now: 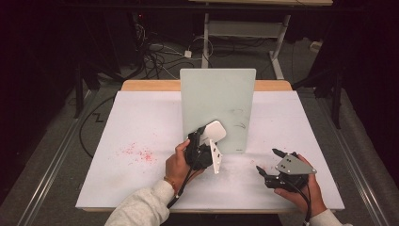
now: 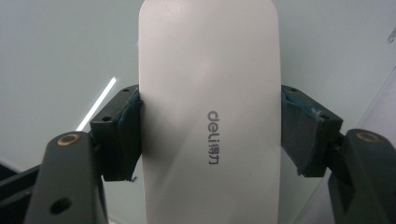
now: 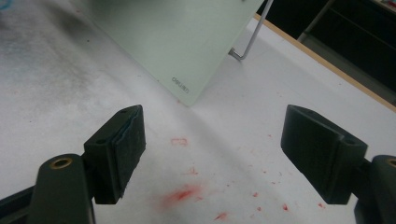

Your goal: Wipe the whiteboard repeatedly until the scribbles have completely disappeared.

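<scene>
Centre of the high view: the left gripper (image 1: 203, 143) is up against the upright whiteboard (image 1: 219, 106), and its jaws are clamped on a white eraser (image 1: 212, 132) — a smooth, rounded block pressed to the board's lower left part. The left gripper view shows it close: the eraser (image 2: 210, 107) runs top to bottom through the middle of the frame, grey "deli" lettering on its back, and both black pads press its long sides, one at centre left, one at centre right. Behind it is the pale board face (image 2: 56, 56).

Lower right of the high view, the right gripper (image 1: 269, 162) rests low over the table, held in a hand (image 1: 303, 193) and well apart from the board. Its jaws stand wide apart with nothing between them. In the right gripper view the two pads sit at lower left and lower right of the frame, bare table (image 3: 224, 121) between, dotted with red smudges (image 3: 184, 193). At the top of that frame the board (image 3: 177, 42) leans on its thin metal stand (image 3: 247, 44).

Faint dark marks (image 1: 237, 117) show on the board's right side — just right of the eraser. More red specks (image 1: 139, 154) lie at the table's left. The left hand (image 1: 178, 165), in a pale sleeve (image 1: 141, 207), comes in from the bottom edge.
</scene>
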`<state>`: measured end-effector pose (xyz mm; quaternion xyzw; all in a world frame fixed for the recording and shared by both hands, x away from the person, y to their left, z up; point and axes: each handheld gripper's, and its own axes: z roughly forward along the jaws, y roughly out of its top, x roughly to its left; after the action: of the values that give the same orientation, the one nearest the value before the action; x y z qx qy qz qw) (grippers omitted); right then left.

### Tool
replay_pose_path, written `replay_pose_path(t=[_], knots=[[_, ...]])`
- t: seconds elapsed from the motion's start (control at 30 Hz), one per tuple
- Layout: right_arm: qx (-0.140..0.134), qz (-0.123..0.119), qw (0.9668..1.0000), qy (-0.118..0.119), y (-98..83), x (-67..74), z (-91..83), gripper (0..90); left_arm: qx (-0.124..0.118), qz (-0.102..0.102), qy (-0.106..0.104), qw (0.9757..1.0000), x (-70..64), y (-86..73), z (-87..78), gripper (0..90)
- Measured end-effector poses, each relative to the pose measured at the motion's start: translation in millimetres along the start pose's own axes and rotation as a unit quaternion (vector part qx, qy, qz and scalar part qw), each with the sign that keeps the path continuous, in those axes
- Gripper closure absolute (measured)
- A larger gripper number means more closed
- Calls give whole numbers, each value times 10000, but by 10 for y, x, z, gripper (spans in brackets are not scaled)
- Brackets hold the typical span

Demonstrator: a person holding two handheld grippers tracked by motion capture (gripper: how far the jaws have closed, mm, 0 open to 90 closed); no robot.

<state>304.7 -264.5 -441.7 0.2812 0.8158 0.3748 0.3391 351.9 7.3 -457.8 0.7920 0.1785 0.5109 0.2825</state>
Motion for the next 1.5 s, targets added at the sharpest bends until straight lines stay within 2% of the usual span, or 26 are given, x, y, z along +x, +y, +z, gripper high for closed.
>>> replay_pose_path(t=[0.23, 0.33, 0.43, 0.6, 0.7, 0.8, 0.93, 1.17, 1.5], knots=[[8, 30, 10000, -27, -7, -7, 4, 225, -208, 59, -79, 9997, -159, 313, 120, 290], [8, 41, 10000, -64, -10, -13, -2, 224, -288, -2, -183, 9994, -227, 443, 166, 290], [10, 55, 10000, -65, -17, -24, 0, 225, -332, 130, -102, 9993, -310, 552, 215, 290], [-2, 76, 9999, -72, -18, -29, -7, 227, -393, 201, -82, 9990, -401, 694, 273, 290], [-39, 88, 9999, -75, -12, -20, -16, 227, -407, 210, -88, 9989, -435, 739, 291, 290], [-37, 72, 10000, -57, -11, -19, -10, 227, -393, 302, -128, 9987, -450, 776, 300, 290], [-33, 64, 10000, -62, -13, -18, -12, 226, -419, 209, -234, 9986, -354, 822, 294, 290], [-7, 61, 10000, -56, -20, -25, -9, 226, -446, -145, -122, 9988, -42, 866, 255, 290], [-9, 47, 10000, -64, -14, -18, -9, 226, -343, -316, -21, 9989, 182, 706, 173, 291]])
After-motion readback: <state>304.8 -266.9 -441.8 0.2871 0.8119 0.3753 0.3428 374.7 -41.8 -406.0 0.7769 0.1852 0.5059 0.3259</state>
